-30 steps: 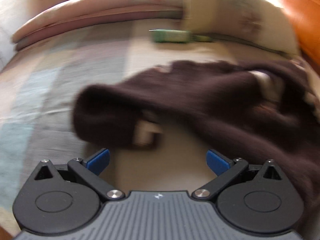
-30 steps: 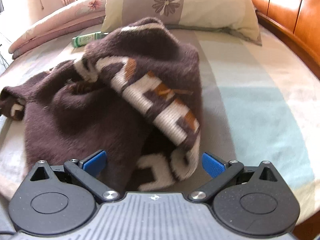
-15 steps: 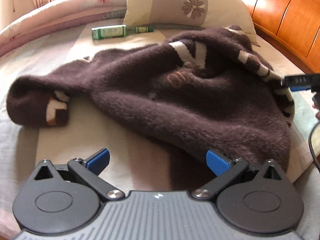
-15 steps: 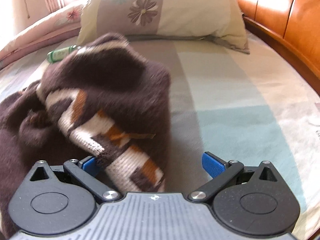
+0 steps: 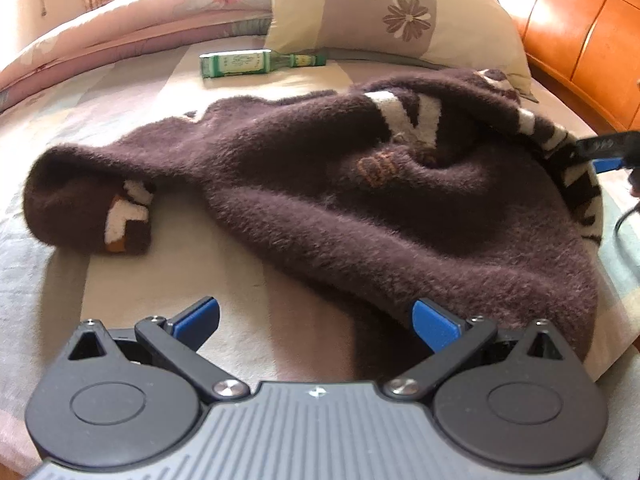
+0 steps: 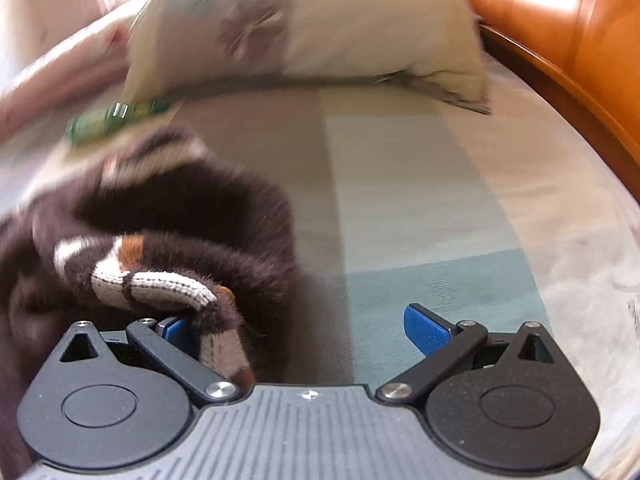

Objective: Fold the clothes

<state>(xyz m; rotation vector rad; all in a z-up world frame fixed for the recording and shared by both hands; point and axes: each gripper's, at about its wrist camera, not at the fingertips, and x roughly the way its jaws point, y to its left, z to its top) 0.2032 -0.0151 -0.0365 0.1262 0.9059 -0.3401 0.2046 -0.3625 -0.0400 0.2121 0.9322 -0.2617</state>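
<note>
A fuzzy dark brown sweater (image 5: 320, 200) with white and orange pattern lies crumpled on the bed. Its sleeve (image 5: 88, 212) trails off to the left, cuff turned under. My left gripper (image 5: 316, 316) is open just short of the sweater's near edge, its right finger beside the fabric. In the right wrist view the sweater (image 6: 180, 220) is blurred and its ribbed striped hem (image 6: 160, 284) drapes over the left finger of my open right gripper (image 6: 298, 324). The right gripper's tip (image 5: 604, 152) also shows at the sweater's far right edge.
A green bottle (image 5: 248, 63) lies on the striped bedsheet (image 5: 280, 320) behind the sweater. A flowered pillow (image 5: 392, 12) and a folded pink quilt (image 5: 100, 28) are at the back. An orange wooden headboard (image 5: 580, 32) runs along the right. A dark cable (image 5: 624, 224) hangs at the right.
The right gripper has pushed further into the sweater, so the striped hem now lies over its left finger. The left gripper swung toward the sweater and has held nearly still since.
</note>
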